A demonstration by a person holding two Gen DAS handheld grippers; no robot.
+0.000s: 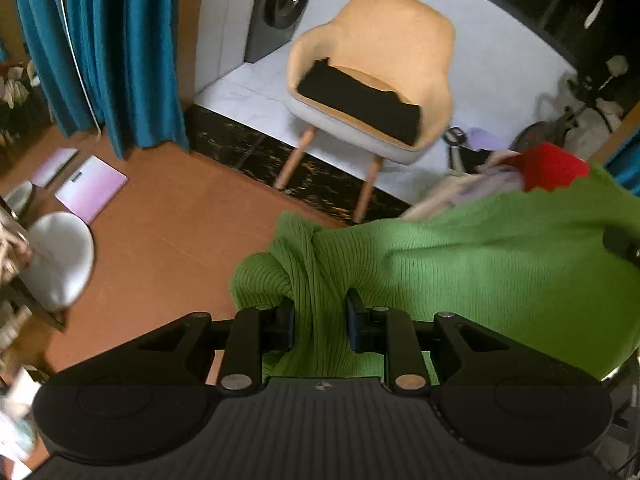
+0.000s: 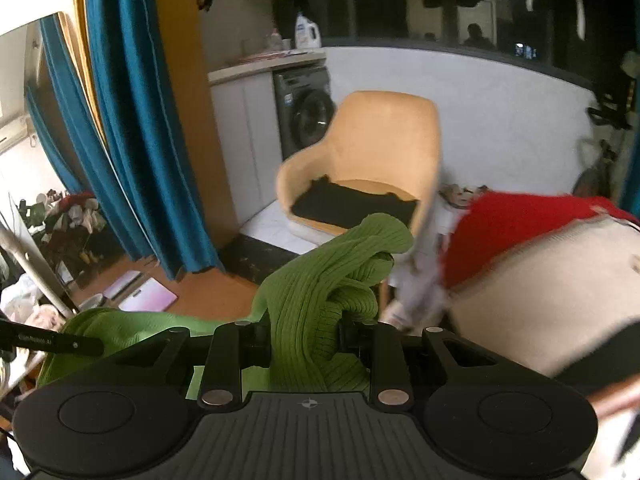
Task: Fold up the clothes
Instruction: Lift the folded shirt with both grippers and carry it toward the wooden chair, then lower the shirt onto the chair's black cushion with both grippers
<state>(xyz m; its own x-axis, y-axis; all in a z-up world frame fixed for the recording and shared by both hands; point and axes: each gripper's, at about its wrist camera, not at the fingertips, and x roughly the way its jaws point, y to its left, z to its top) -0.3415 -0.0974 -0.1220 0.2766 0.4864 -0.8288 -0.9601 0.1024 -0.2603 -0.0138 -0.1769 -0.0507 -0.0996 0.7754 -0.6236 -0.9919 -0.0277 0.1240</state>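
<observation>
Hand-held grippers (image 1: pixel 320 322) (image 2: pixel 305 338) — green sweater (image 1: pixel 460 264) bunched

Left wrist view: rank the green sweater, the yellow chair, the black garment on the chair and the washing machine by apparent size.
1. green sweater, inflated by nearness to the camera
2. yellow chair
3. black garment
4. washing machine, farthest and partly cut off, so unsure

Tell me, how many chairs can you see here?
1. A tan chair stands on the white floor beside the washing machine, with a black garment on its seat. Others may be out of view.
</observation>
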